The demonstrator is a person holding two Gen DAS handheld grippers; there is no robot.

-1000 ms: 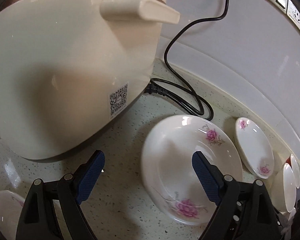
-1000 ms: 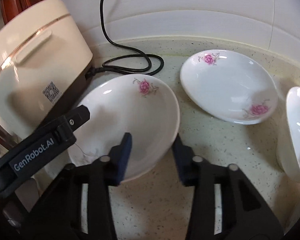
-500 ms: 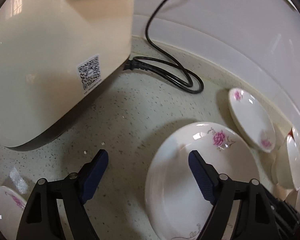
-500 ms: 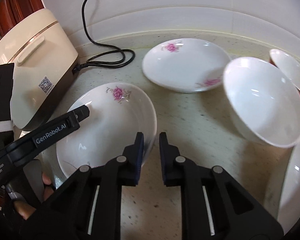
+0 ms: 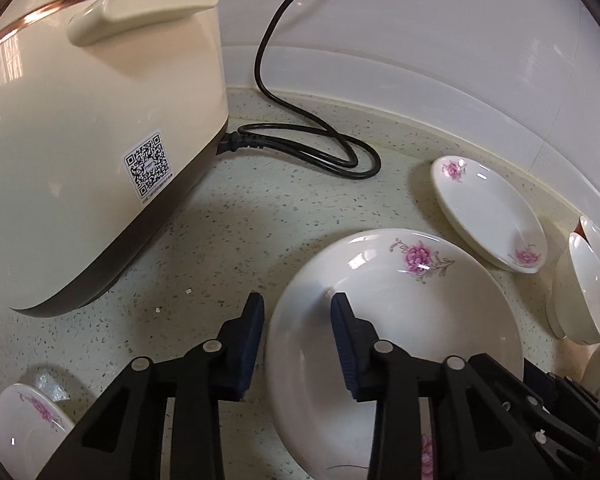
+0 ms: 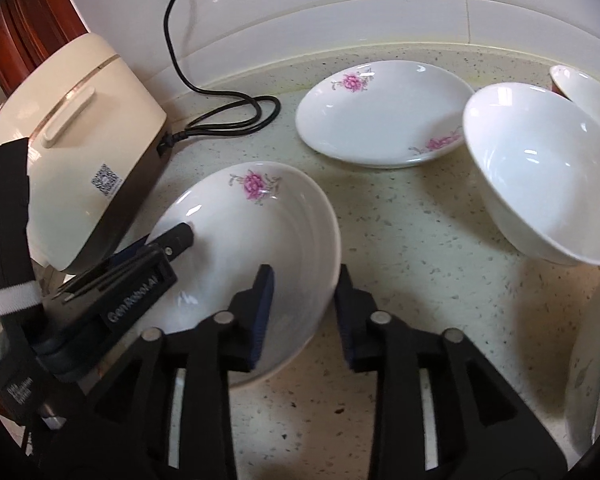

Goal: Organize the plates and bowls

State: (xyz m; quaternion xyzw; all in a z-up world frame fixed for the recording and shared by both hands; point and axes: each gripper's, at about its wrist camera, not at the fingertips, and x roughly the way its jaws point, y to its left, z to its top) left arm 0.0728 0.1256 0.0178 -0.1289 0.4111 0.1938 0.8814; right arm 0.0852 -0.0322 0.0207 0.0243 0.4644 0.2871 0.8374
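Speckled table meets tiled wall at its back edge. My left gripper has just been narrowing, its fingers straddling the near plate's rim; my right gripper, just reopened, straddles the opposite rim, seemingly unclamped. Cooker and cord crowd the left; bowl and second plate sit right.

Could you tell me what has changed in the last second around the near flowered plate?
The left gripper has just been closing: its jaws now straddle the near plate's left rim, though contact is unclear. The right gripper, pinched on the right rim half a second ago, has just been opening, and its pads now stand off the rim. The cooker, cord, far plate and bowl stayed put.
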